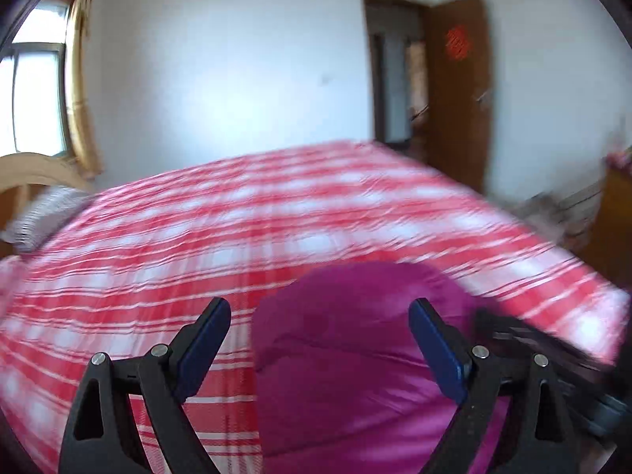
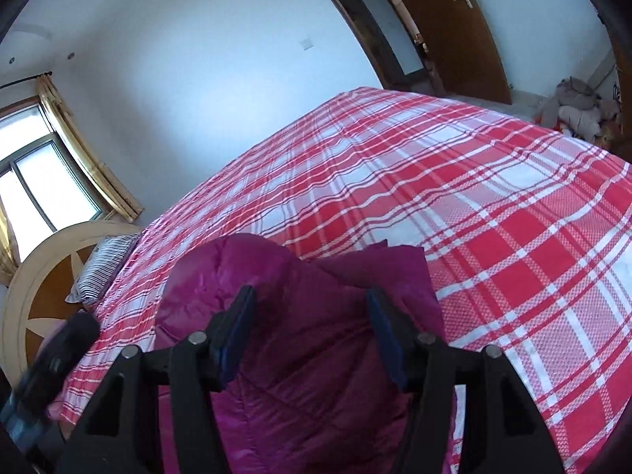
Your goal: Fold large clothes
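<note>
A puffy magenta quilted jacket [image 2: 292,339] lies folded on the red-and-white plaid bedsheet [image 2: 493,237] at the near edge of the bed, and both hand-held tools hang above it. From the right wrist view the right gripper [image 2: 310,335] has its blue-padded jaws spread wide with nothing between them; the jacket fills the gap below, its rounded bulge rising toward 11 o'clock and a flatter dark-purple corner poking out at 1 o'clock. From the left wrist view the left gripper [image 1: 320,349] is likewise spread wide and empty, and here the jacket [image 1: 355,375] sits off toward 4 o'clock, under the right-hand finger [image 1: 436,349] only, with bare plaid sheet [image 1: 197,237] under the other. That view is smeared by blur, so the sheet's checks run into streaks, whereas the right wrist view shows them crisply. Only the right wrist view catches the heap of beige plush toys [image 2: 576,106] at 2 o'clock and the striped pillow [image 2: 102,268] against the round wooden headboard [image 2: 35,276] at 9 o'clock in clear detail. The left one shows the brown wooden door [image 1: 458,91] with a red ornament at 1 o'clock.
</note>
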Motion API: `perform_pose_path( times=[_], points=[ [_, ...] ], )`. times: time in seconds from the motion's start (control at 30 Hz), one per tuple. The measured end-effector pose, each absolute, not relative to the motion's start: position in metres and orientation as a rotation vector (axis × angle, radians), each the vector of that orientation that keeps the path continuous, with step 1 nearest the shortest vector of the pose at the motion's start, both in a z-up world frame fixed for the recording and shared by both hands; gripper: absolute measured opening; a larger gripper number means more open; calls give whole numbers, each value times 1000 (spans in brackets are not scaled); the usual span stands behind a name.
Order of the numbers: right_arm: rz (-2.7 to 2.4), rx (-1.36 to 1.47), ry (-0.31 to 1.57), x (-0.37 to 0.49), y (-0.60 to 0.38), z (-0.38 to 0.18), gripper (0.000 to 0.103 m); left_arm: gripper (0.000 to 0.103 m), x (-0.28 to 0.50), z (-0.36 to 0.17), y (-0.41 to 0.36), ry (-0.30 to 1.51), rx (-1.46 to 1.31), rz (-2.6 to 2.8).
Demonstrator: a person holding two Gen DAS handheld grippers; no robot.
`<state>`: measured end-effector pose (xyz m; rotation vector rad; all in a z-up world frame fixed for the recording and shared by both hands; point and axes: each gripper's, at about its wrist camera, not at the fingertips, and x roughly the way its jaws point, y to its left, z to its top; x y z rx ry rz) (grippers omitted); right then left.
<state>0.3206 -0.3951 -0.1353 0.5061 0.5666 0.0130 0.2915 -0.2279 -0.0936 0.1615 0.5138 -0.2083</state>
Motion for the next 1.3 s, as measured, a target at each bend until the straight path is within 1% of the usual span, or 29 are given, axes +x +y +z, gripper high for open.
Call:
perform_pose_path(
  times=[0.1,0.17,0.2,0.23,0.27,0.3,0.37,0.6,1.3],
  points=[
    [-38,518,573,318,-403,-142,61,92,319,-129,-241,636,198,-159],
    [-70,527,585,319,-412,-152,63,92,329,-145,-241,679,168,-176],
    [-67,544,593,318,-415,-157,66,97,332,-148,-239,685,151,-178],
    [-54,579,604,319,-421,-164,67,98,335,-151,-238,694,142,-174],
    [-54,601,611,318,-426,-169,72,99,338,-154,-238,705,137,-176],
    [-59,612,615,318,-429,-173,73,100,340,-157,-240,717,139,-177],
    [-46,642,625,319,-433,-178,73,102,344,-163,-243,741,141,-174],
    [-46,656,655,324,-432,-184,72,102,347,-176,-242,796,114,-187],
    [-73,608,736,333,-426,-189,72,102,357,-187,-245,845,129,-183]
  ],
)
